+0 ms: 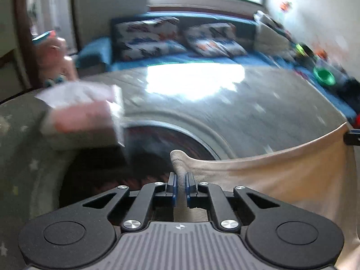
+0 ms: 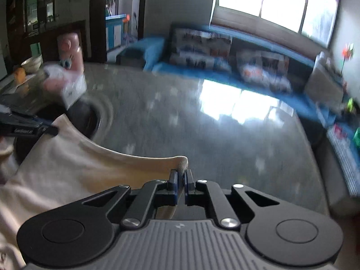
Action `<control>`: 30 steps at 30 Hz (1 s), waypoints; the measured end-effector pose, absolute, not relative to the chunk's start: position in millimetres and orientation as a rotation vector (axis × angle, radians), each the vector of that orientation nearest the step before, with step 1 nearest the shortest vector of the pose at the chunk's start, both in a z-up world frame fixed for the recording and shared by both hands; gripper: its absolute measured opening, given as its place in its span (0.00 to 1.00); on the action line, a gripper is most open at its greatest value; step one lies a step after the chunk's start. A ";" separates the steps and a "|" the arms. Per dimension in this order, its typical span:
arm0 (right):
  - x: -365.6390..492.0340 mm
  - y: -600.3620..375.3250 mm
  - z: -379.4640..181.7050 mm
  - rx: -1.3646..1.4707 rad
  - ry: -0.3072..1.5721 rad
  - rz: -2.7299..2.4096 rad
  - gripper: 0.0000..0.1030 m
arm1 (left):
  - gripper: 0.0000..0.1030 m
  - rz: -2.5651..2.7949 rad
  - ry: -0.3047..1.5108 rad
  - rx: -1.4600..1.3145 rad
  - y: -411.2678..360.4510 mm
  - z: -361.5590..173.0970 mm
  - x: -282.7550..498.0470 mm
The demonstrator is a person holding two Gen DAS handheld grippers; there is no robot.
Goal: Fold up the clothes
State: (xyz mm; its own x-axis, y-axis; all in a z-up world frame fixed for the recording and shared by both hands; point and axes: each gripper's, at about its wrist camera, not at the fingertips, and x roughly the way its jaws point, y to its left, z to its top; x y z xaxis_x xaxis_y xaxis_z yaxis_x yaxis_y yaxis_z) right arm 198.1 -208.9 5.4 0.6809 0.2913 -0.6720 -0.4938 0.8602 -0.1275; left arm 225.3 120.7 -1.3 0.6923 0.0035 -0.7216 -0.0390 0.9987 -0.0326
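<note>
The cream cloth hangs between both tools, low in each frame over the grey table. The left gripper is pinching one corner, the right gripper the other. The fabric looks light, soft and limp, sagging along its top edge, so corners and hems seem the best holds. A tissue box sits at left, a pink bottle further back; both look near enough to snag a wide fold

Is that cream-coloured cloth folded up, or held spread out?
Spread out. The cream cloth hangs stretched between the left hand-held gripper and the right hand-held gripper, each pinching a corner.
</note>
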 end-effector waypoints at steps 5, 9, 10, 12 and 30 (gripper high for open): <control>224.6 -181.0 13.8 -0.309 0.642 0.425 0.07 | 0.12 0.097 0.795 -0.103 145.4 5.3 237.4; 200.4 -172.8 9.9 -0.309 0.692 0.576 0.07 | 0.14 0.103 0.815 -0.083 146.5 2.2 229.9; 190.4 -171.2 8.7 -0.321 0.702 0.615 0.08 | 0.14 0.096 0.816 -0.077 143.8 2.3 226.1; 166.7 -168.9 6.0 -0.348 0.723 0.692 0.08 | 0.14 0.052 0.816 -0.065 134.9 4.6 216.7; 53.9 -147.4 -47.1 -0.547 0.811 0.883 0.18 | 0.22 -0.219 0.894 0.033 42.5 -22.4 188.2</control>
